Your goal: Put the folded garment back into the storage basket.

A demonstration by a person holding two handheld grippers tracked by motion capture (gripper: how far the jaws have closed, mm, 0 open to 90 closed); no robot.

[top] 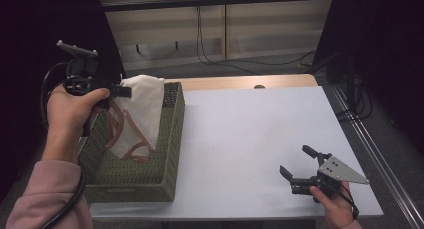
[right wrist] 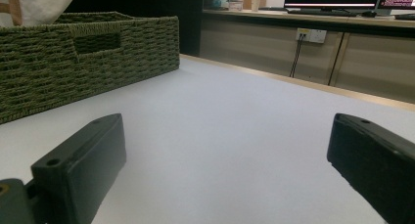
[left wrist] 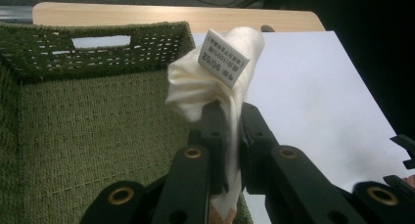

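basket (top: 170, 154): woven olive green
cloth (top: 142, 106): cream white, brown curved lines
tabletop (top: 250, 139): white, wooden far edge
sleeve (top: 45, 194): pink

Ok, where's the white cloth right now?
In the high view the white cloth hangs at the table's left, pinched at its top by the left gripper, draping over the green woven basket.
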